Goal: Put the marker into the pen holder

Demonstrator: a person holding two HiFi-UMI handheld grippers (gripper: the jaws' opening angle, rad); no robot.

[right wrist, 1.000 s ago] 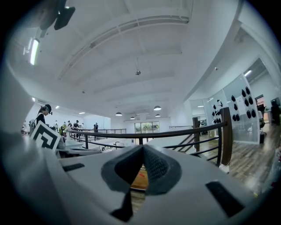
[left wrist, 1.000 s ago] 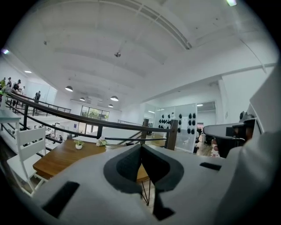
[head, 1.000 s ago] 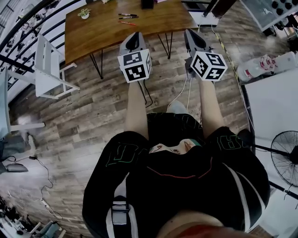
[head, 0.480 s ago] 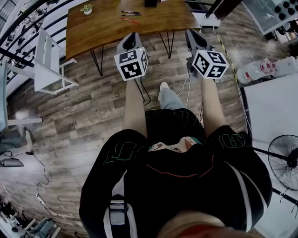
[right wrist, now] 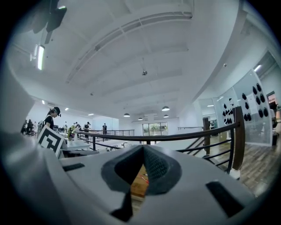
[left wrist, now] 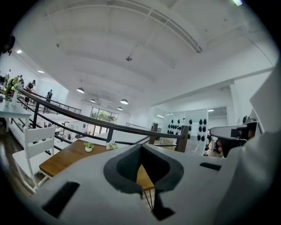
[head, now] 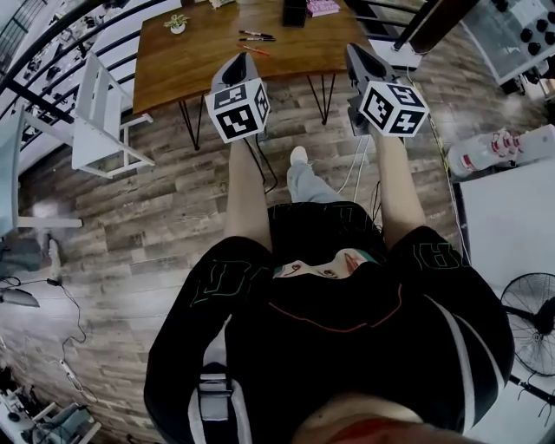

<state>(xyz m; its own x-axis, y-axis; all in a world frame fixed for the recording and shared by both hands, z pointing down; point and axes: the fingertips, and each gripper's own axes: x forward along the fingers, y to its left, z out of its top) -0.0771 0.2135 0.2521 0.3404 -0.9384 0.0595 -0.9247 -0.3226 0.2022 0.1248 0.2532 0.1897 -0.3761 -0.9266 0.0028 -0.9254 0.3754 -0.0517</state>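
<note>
- Nearest, your two forearms reach forward over the wooden plank floor (head: 173, 199), with one white shoe (head: 298, 156) showing between them.
- Your left gripper (head: 244, 57) has its jaws pressed together tip to tip, and nothing sits between them.
- Your right gripper (head: 354, 50) is closed up the same way, pads meeting and empty; it is level with the left one and apart from it.
- Beyond both tips stands the wooden table (head: 199, 65) on thin black legs, with a white chair (head: 100, 117) beside its left end.
- Farther on, the markers (head: 257, 36) lie flat on the tabletop, two dark ones side by side and a reddish one just nearer you, well apart from either gripper.
- At the table's far edge you have a dark container (head: 295, 13), a pink item (head: 323, 7) to its right and a small potted plant (head: 177, 24) to the left.
</note>
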